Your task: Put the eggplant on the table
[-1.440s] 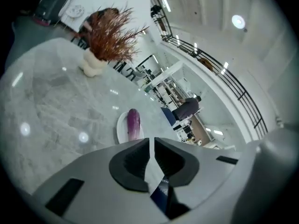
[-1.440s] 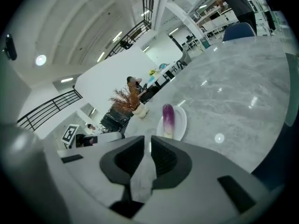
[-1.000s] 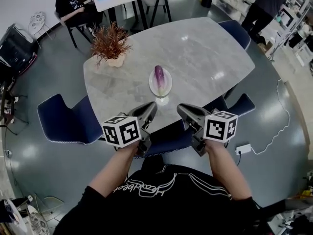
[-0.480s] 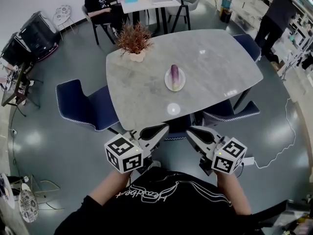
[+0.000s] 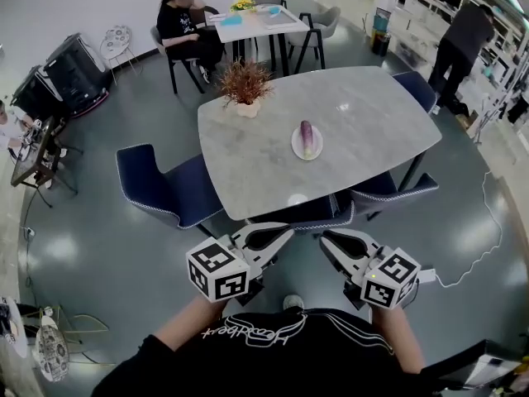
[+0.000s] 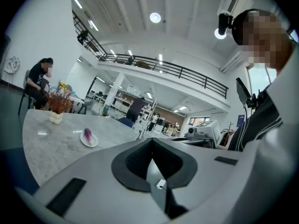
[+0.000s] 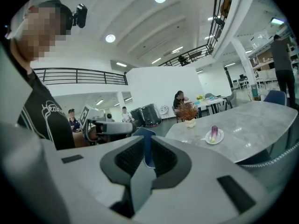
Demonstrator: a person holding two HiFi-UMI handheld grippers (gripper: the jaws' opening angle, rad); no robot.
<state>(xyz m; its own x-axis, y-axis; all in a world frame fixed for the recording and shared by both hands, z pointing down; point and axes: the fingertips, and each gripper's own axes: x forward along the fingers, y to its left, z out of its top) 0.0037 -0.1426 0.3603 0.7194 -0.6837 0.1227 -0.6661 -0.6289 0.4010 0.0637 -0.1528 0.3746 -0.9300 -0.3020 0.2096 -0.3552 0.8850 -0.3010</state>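
Short of the table's point(image 5: 372, 106) near edge, over the grey floor, both forearms reach forward side by side. The left gripper point(image 5: 281, 235) and right gripper point(image 5: 331, 241) are held nearly level, tips angled toward each other. Each gripper's own view shows its jaws together with nothing between them.

The head view alone shows the blue chairs point(image 5: 161, 184) tucked under the table. The gripper views show the ceiling lights and a railed upper level instead.

The eggplant point(image 5: 307, 136) lies on a white plate point(image 5: 297, 147) near the table's middle, well apart from both grippers and to the right of a potted plant point(image 5: 246, 85). Its long axis runs away from the person, purple end farther, paler end nearer.
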